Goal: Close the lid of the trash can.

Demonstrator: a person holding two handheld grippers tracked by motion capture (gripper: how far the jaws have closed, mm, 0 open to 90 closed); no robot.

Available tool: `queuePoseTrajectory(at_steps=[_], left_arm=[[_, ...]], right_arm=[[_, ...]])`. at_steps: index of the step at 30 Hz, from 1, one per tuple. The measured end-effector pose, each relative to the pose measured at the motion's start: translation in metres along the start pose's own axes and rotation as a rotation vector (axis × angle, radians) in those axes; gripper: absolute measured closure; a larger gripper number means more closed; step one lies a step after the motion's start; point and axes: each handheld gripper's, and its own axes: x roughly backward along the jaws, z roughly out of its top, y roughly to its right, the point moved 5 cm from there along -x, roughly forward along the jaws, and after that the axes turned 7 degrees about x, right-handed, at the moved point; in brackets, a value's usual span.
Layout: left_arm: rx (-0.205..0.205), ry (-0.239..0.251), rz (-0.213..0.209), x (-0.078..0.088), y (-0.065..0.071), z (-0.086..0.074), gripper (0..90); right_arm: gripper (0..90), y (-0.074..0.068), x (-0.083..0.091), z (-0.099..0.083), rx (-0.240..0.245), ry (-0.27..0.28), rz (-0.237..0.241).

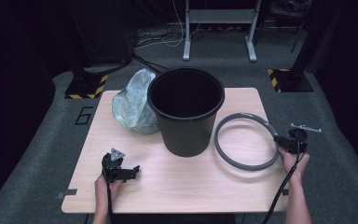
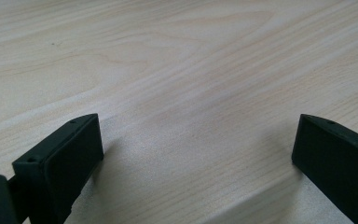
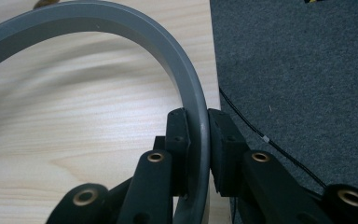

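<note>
The grey ring [image 3: 186, 84] looks smooth, thin-walled, perhaps plastic.

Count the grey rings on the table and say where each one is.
1. The grey ring lies flat on the table to the right of the black bin, its right edge clamped in the right gripper.

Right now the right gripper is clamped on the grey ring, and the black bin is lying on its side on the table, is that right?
Not quite. The black bin stands upright, its mouth facing up, as the high view shows. The rest holds: the right gripper is clamped on the grey ring at the table edge.
</note>
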Motion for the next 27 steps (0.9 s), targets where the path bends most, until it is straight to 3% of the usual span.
queuePoseTrajectory(at_steps=[27], left_arm=[[0.001, 0.001, -0.001, 0.0, 0.0, 0.0, 1.6]], right_arm=[[79.1, 0.006, 0.031, 0.031, -0.013, 0.045, 0.008]])
